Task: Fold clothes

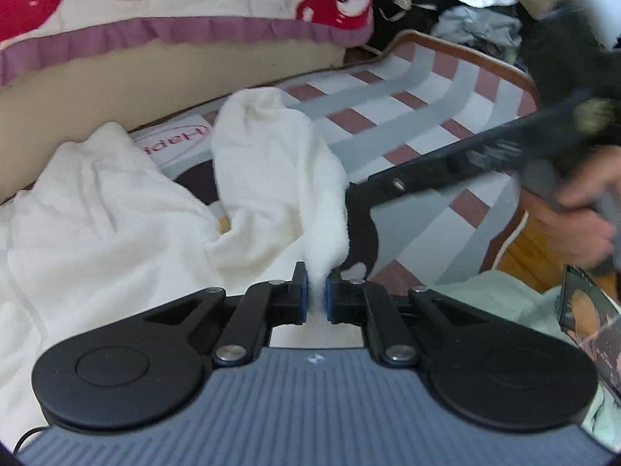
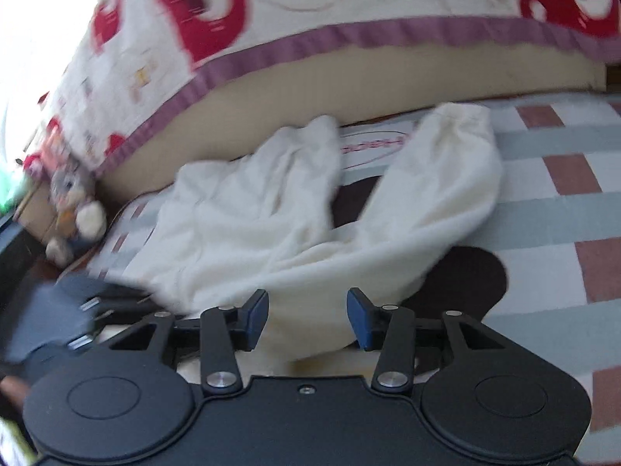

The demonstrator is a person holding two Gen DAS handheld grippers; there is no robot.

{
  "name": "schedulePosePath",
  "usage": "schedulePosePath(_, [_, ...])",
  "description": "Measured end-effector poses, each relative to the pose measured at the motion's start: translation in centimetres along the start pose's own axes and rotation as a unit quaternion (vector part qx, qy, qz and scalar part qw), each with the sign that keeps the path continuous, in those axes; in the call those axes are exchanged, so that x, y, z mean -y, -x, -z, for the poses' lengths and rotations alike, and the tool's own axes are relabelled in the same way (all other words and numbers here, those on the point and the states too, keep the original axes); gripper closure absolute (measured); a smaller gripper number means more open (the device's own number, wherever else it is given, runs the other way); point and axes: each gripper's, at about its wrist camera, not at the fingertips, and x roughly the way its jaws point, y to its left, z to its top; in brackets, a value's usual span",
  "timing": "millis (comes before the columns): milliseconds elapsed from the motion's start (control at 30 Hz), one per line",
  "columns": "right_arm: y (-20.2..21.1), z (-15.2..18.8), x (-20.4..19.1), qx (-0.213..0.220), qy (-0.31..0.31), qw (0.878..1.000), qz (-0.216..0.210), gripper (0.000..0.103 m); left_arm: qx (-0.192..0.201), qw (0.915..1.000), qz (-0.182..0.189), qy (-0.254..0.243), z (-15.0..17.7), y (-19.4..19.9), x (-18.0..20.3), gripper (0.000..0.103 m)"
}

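Observation:
A white fleecy garment point(image 1: 271, 178) lies crumpled on a checked mat, two sleeve-like ends pointing away from me. My left gripper point(image 1: 317, 283) is shut on a raised fold of it, and the cloth bulges out above the blue pads. A black finger point(image 1: 361, 229) of my right gripper touches that same fold from the right, with a person's hand point(image 1: 574, 217) behind it. In the right wrist view the right gripper point(image 2: 307, 303) stands open over the garment's near edge point(image 2: 306, 272). Cloth lies between the fingers, and the pads do not press on it.
The checked grey, white and maroon mat point(image 1: 427, 116) lies beside a mattress with a red-and-white cover point(image 1: 194, 0). A heap of dark and pale clothes point(image 1: 485, 19) sits at the back right. A pale green cloth point(image 1: 504, 303) is near right, a plush toy point(image 2: 73, 209) far left.

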Motion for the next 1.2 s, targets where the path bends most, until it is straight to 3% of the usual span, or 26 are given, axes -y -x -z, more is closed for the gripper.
schedulePosePath(200, [-4.4, -3.2, 6.4, -0.004, -0.112, 0.994, -0.013, 0.047, 0.014, 0.9998, 0.008, 0.01, 0.1, 1.2, -0.4, 0.095])
schedulePosePath(333, [-6.3, -5.2, 8.2, 0.012, -0.133, 0.991, 0.003, 0.044, 0.014, 0.9997, 0.014, 0.011, 0.2, 1.4, -0.6, 0.095])
schedulePosePath(433, [-7.8, -6.3, 9.3, 0.007, -0.152, 0.988, -0.001, 0.034, 0.018, 0.9995, 0.023, 0.014, 0.2, 1.5, -0.7, 0.095])
schedulePosePath(600, [-10.2, -7.1, 10.0, -0.016, -0.151, 0.988, 0.031, 0.033, 0.019, 0.9996, 0.02, -0.001, 0.1, 1.7, -0.2, 0.095])
schedulePosePath(767, [-10.8, -7.8, 10.8, 0.001, -0.195, 0.98, 0.036, 0.031, 0.027, 0.9992, 0.028, -0.013, 0.1, 2.2, 0.3, 0.095])
schedulePosePath(833, [-12.3, -8.4, 10.8, -0.021, -0.18, 0.98, 0.079, 0.031, 0.031, 0.9989, 0.025, -0.023, 0.4, 2.3, 0.5, 0.095])
schedulePosePath(933, [-12.6, -8.5, 9.6, -0.004, -0.119, 0.989, 0.092, 0.092, 0.033, 0.9983, 0.023, -0.043, 0.8, 2.4, 1.0, 0.095])
schedulePosePath(1067, [-9.8, -8.7, 6.4, 0.043, 0.002, 0.989, 0.14, 0.092, 0.04, 0.9971, 0.035, -0.054, 0.3, 2.7, 1.3, 0.095])
schedulePosePath(1200, [-4.4, -9.1, 4.6, 0.083, 0.108, 0.968, 0.211, 0.093, 0.04, 0.9954, 0.063, -0.06, -1.0, 2.0, 1.9, 0.095])
